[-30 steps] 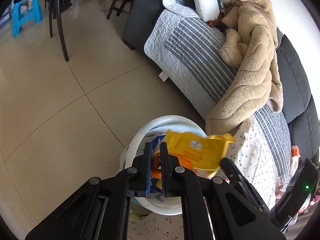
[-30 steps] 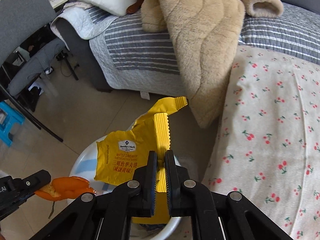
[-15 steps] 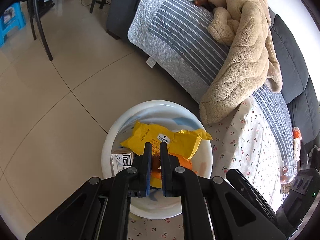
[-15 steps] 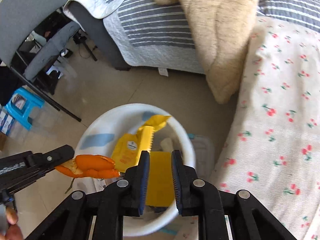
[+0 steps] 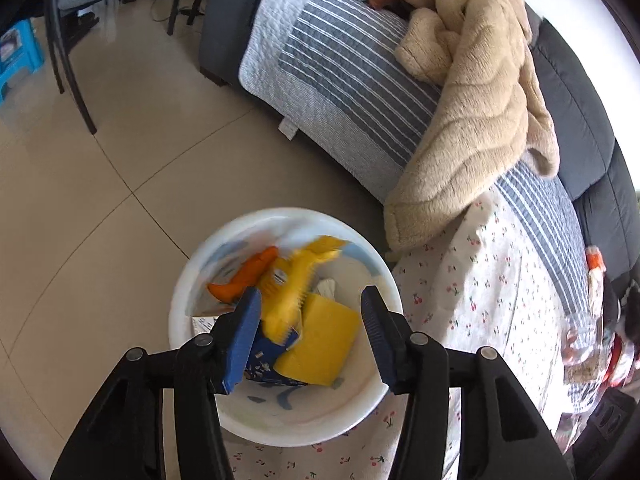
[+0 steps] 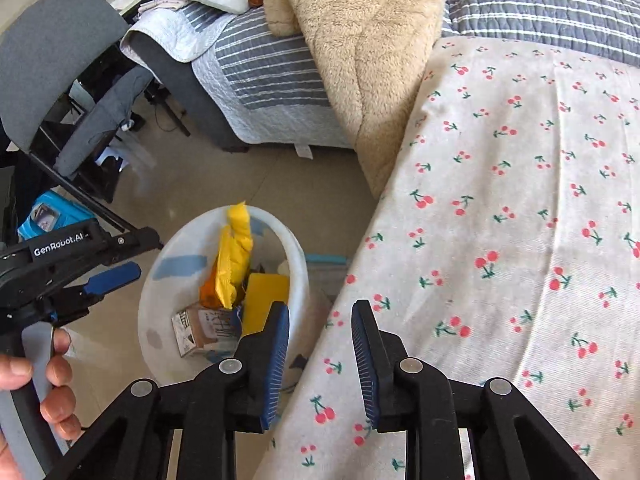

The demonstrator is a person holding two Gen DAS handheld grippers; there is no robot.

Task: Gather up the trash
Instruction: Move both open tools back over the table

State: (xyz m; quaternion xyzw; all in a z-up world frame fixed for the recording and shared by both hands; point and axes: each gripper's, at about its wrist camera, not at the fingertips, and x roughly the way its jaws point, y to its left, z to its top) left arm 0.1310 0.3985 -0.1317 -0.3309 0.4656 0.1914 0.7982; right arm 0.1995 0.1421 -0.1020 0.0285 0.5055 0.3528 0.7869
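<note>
A white round bin [image 5: 188, 276] stands on the floor beside the cherry-print cover; it also shows in the right wrist view [image 6: 160, 292]. Inside lie a yellow snack wrapper [image 5: 296, 280], an orange peel [image 5: 244, 276], a yellow flat piece [image 5: 324, 340] and a small carton [image 6: 200, 330]. My left gripper [image 5: 310, 312] is open and empty just above the bin; it shows in the right wrist view [image 6: 116, 272] too. My right gripper [image 6: 320, 324] is open and empty over the edge of the cherry-print cover [image 6: 500, 240], right of the bin.
A sofa with a grey striped quilt [image 5: 352, 76] and a beige fleece blanket [image 5: 472, 120] runs along the right. A grey chair [image 6: 52, 64] and a blue stool [image 5: 16, 56] stand on the tiled floor [image 5: 80, 200] to the left.
My left gripper opened and the orange peel dropped into the bin. My right gripper opened wider, moved right over the cherry-print cover, and the yellow wrapper fell into the bin.
</note>
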